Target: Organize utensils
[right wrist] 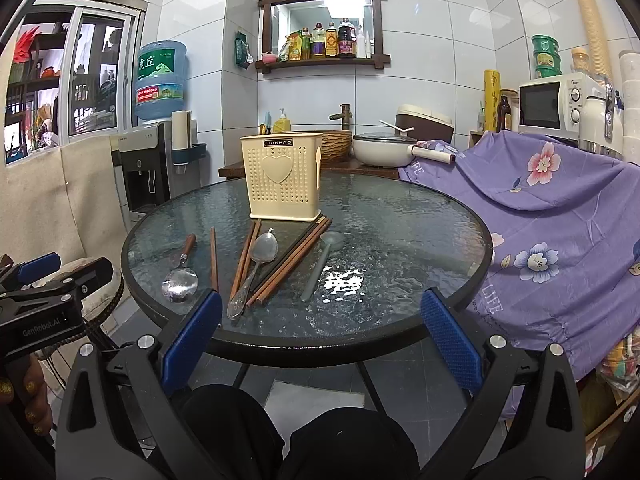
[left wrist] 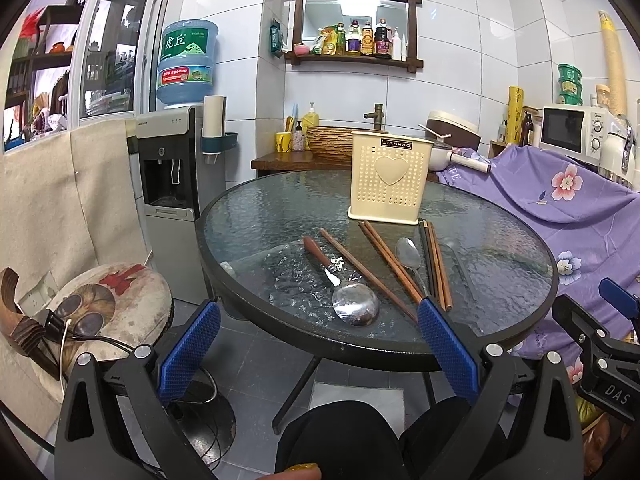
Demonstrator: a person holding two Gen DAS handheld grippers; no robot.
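Both grippers, left (left wrist: 318, 336) and right (right wrist: 320, 328), are hovering wide open off the table (right wrist: 280, 340) rim, spoons (right wrist: 180, 280) and chopsticks (right wrist: 288, 264) crowding before the holder (right wrist: 282, 176).

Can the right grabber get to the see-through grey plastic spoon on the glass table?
Probably yes. The right gripper is open and holds nothing, and the translucent grey plastic spoon lies alone on the round glass table, right of the chopsticks, nothing covering it.
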